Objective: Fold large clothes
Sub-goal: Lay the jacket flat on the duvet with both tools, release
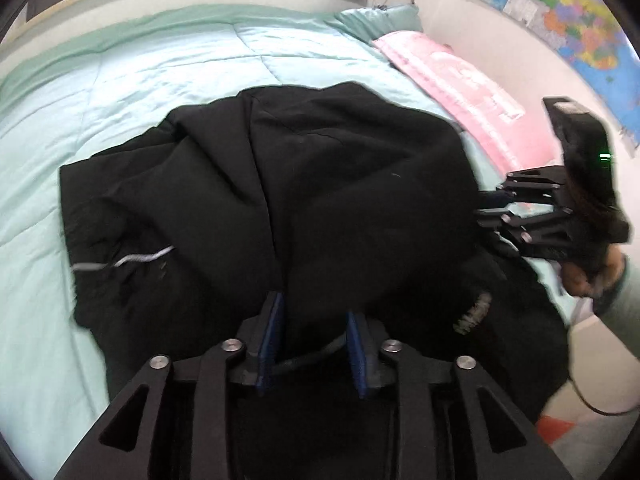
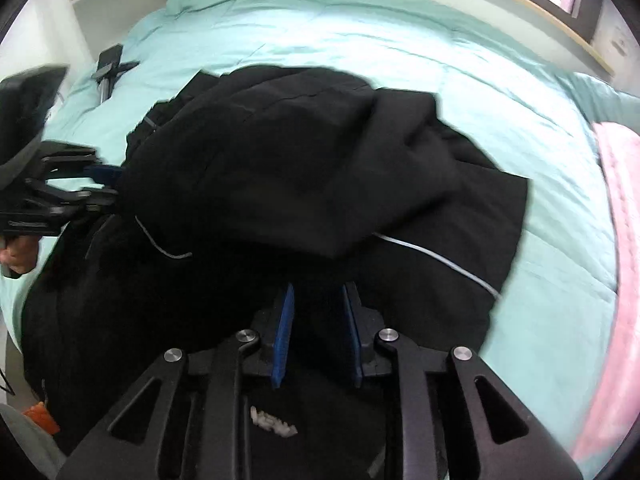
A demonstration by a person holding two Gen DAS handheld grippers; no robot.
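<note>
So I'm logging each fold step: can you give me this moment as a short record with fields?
surface: bed with mint green quilt
garment: black jacket, bunched and partly folded over itself, thin white piping showing
left tool: pads apart, over the jacket's near edge
right tool: pads apart, over the jacket
beside: pink blanket along the bed edge
wall: colourful map

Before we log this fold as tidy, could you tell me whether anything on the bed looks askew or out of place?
Yes. The black garment lies bunched and creased on the mint duvet, its folded-over part skewed rather than square. A small dark object, too blurred to identify, lies on the duvet beyond it.
</note>
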